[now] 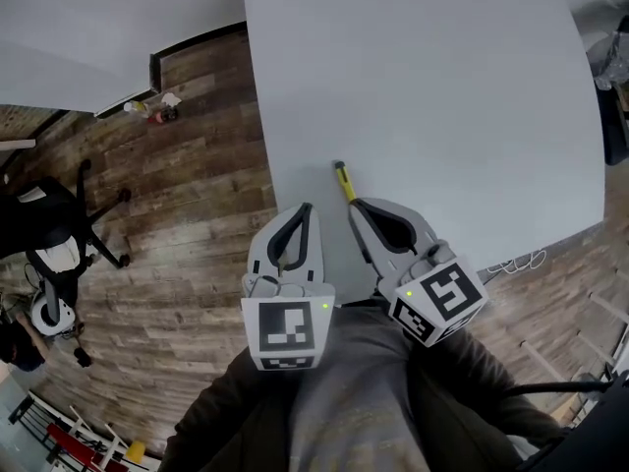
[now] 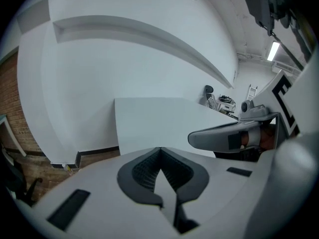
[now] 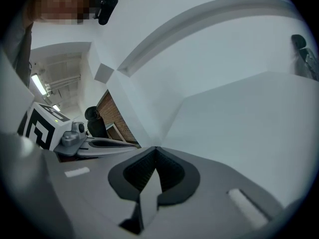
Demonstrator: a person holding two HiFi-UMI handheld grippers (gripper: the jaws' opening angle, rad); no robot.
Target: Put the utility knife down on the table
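Yellow-and-black, slim and straight, the utility knife [image 1: 343,180] lies flat on the smooth pale table [image 1: 442,87] near its left edge. Its long axis points away from the person, just beyond the right gripper [image 1: 355,205]. Both its jaws and the left gripper [image 1: 307,207]'s are pressed together, empty.

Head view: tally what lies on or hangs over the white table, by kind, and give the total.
Slim yellow-and-black utility knife, on the white table: 1
Grey plastic claws with marker cubes, left claw and right claw, both shut and empty: 2
Total: 3
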